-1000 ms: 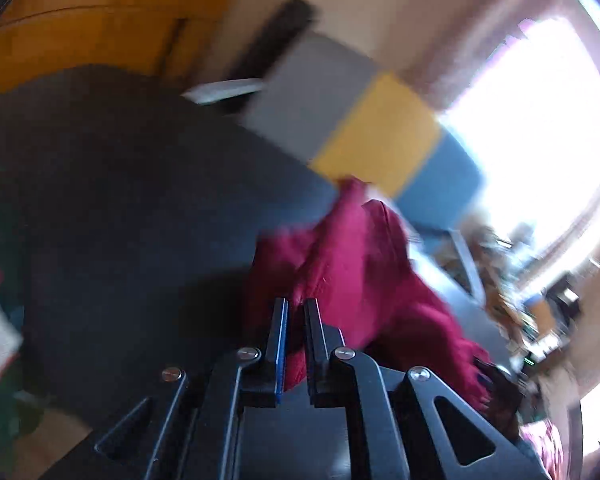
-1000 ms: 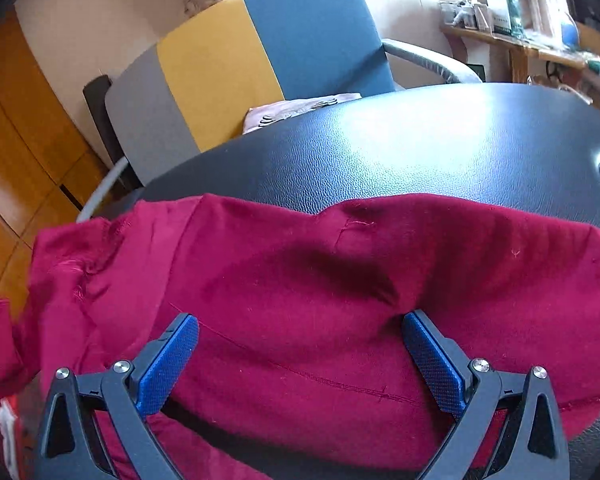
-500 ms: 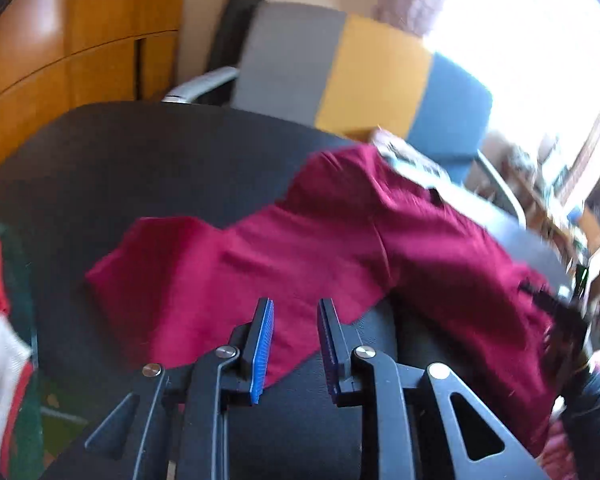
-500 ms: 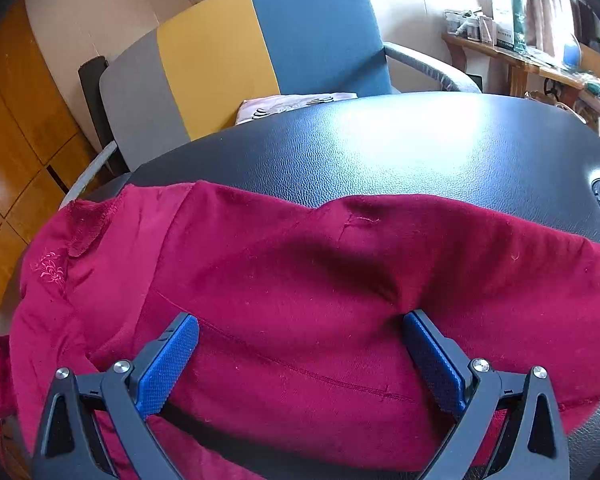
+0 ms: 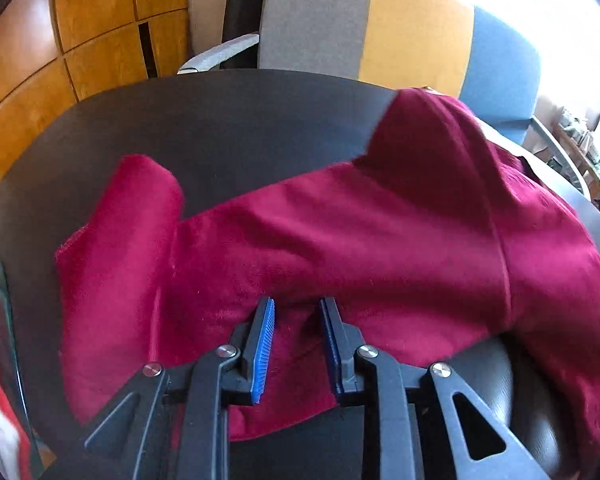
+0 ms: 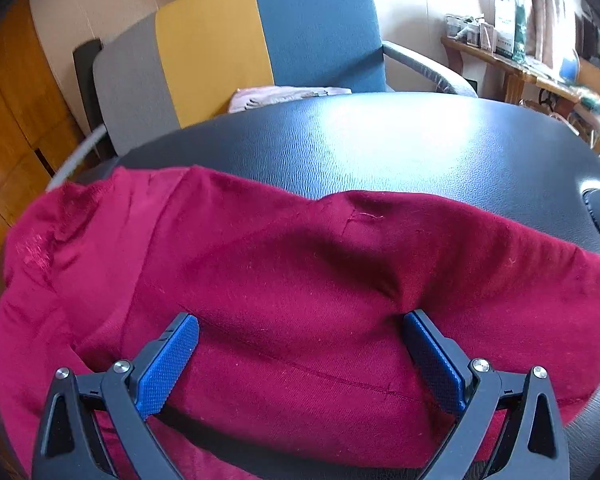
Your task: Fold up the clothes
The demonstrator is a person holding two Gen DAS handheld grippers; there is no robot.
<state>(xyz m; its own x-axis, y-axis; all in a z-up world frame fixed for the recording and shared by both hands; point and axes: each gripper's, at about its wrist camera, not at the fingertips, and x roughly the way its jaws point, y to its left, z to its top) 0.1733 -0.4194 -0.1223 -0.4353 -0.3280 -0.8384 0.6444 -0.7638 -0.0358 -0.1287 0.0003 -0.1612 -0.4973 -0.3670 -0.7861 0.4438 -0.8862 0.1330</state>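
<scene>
- On the round black leather-textured tabletop, the crimson knit long-sleeved garment is now lying spread out; one second ago it was bunched and lifted in the left view, so the cloth has been laid down and opened flat.
- Over the near hem, the left gripper is hovering with its blue pads parted by a narrow gap; a second ago the pads were nearly together beside the bunched cloth, so the cloth is judged released; no fabric is visibly pinched.
- Over the garment body, the right gripper is standing spread wide, grasping nothing, unchanged over the last second; the cloth is bulging up between its blue pads.
- Across both views, the garment's long axis is running side to side along the near table edge; one sleeve end is pointing toward the far left in the left view.
- Judgement: spreading is appearing complete; the first fold is not yet started.
- Behind the table, the grey, yellow and blue upholstered armchair is standing clear of the work.
</scene>
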